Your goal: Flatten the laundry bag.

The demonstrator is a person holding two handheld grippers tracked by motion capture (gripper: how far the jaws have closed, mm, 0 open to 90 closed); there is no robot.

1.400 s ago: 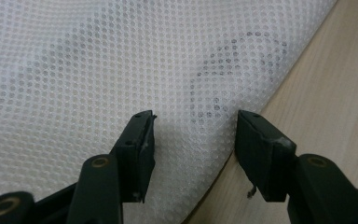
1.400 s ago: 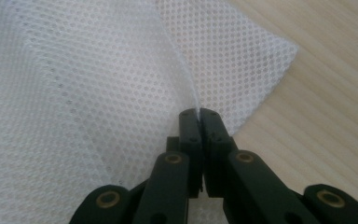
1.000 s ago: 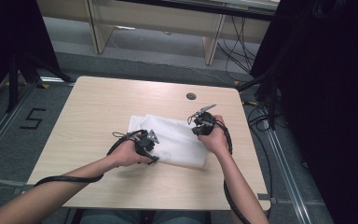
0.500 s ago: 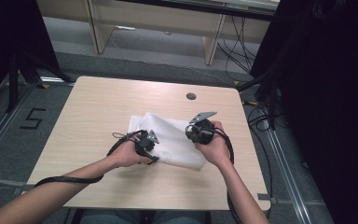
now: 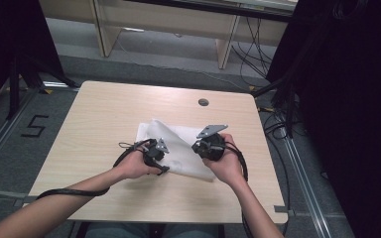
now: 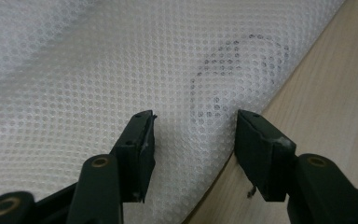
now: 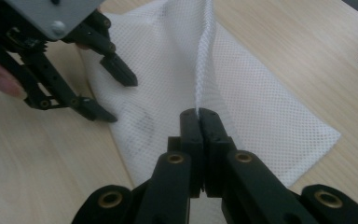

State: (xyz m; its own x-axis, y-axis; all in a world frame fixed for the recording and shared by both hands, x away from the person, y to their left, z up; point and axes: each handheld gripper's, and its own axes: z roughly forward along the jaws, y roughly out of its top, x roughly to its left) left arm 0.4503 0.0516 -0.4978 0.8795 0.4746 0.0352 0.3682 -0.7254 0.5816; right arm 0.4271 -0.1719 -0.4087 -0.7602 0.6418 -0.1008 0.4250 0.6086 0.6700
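On the far left, a "5" (image 5: 33, 127) is taped on the floor beside the wooden table (image 5: 104, 114), and the person's left forearm comes up with a black cable (image 5: 69, 192) trailing from the left gripper (image 5: 164, 159), whose jaws stand wide apart, pressed down on the near edge of the white mesh cloth (image 5: 188, 158) without pinching it. The cloth lies mid-table, a faint grey mark (image 6: 233, 70) showing through its weave between those jaws. To the right, the right gripper (image 7: 200, 114) has its jaws clamped tight on a lifted fold of the cloth, a round hole (image 5: 203, 102) sits in the tabletop beyond, and nothing stands between the two grippers.
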